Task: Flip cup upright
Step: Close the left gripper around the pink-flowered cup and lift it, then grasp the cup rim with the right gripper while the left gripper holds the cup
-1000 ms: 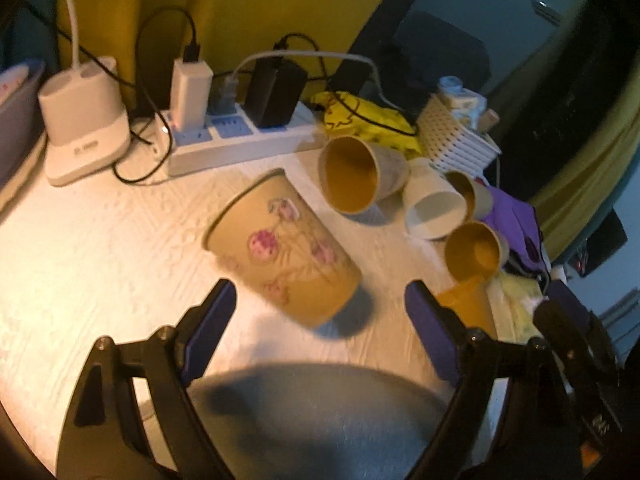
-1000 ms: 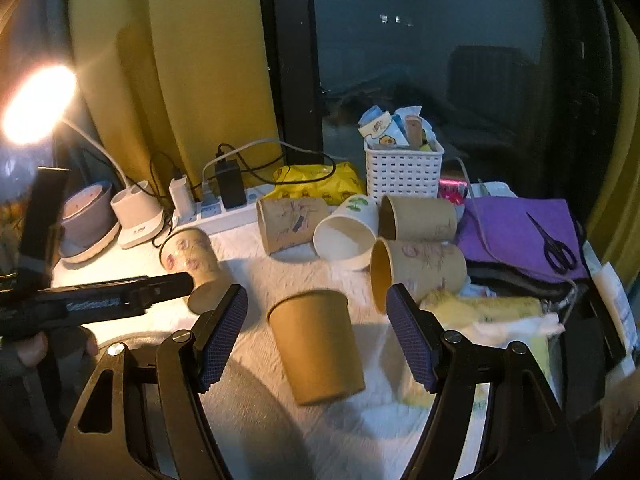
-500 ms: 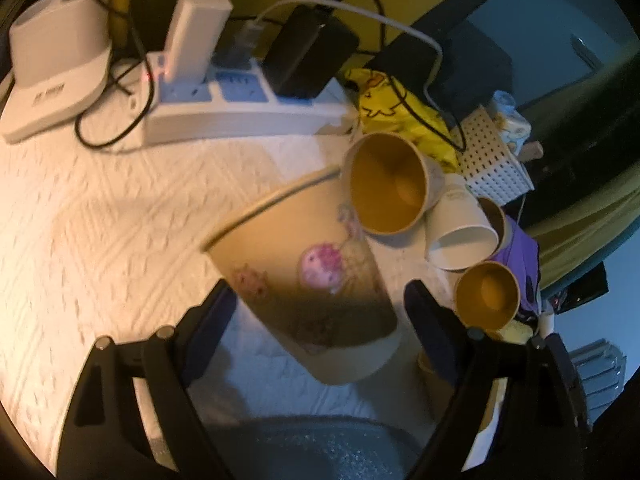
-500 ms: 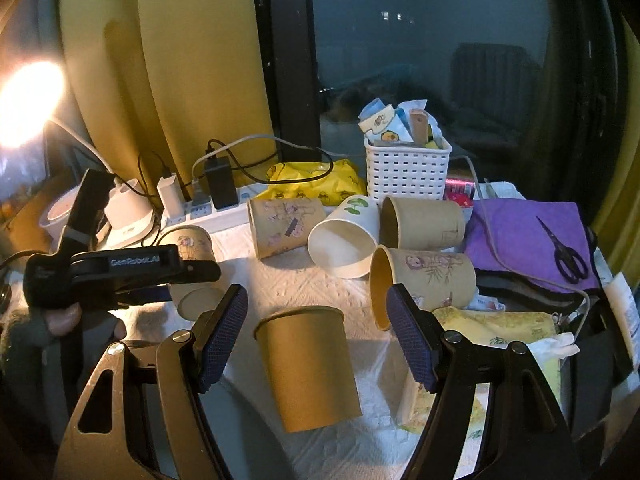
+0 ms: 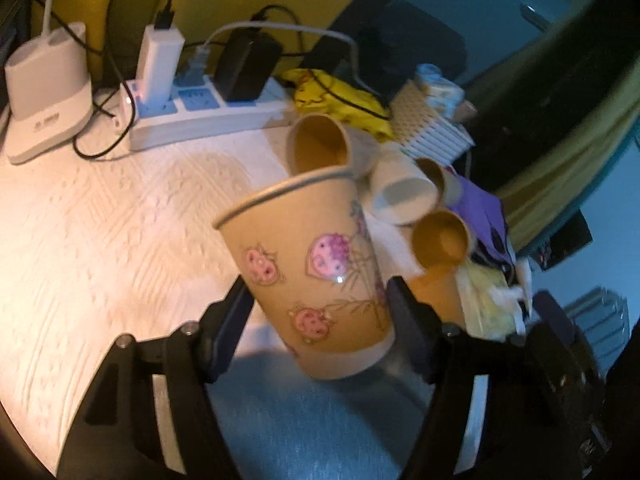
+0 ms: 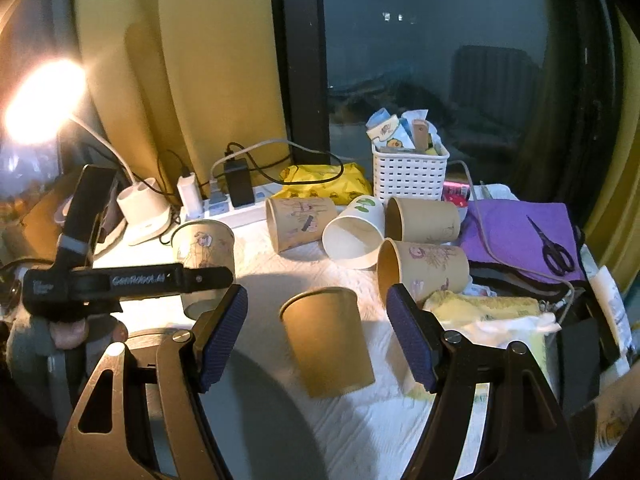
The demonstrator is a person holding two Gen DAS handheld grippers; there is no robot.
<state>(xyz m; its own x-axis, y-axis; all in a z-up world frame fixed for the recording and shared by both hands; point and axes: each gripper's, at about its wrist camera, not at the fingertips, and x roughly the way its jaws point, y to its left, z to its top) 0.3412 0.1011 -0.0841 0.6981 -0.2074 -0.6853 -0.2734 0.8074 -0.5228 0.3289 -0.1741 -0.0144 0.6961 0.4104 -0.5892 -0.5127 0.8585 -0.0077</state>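
Left gripper [image 5: 316,300]: jaws pinching the strawberry cup [image 5: 308,272] low on its sides, mouth up and tilted a bit, near the table's [image 5: 100,232] left edge by the power strip [image 5: 200,116].
Right gripper [image 6: 316,336]: jaws spread wide, touching nothing, with a plain brown cup [image 6: 328,340] lying on its side between them, toward the front edge.
Back of table: four more cups lying down, white basket [image 6: 408,176] behind.

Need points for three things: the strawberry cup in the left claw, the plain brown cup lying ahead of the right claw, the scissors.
strawberry cup [image 5: 312,276], left wrist view, on its printed side wall between the pads.
plain brown cup [image 6: 328,344], right wrist view, on its side wall.
scissors [image 6: 554,252], right wrist view, on the handle loops, over the purple cloth.
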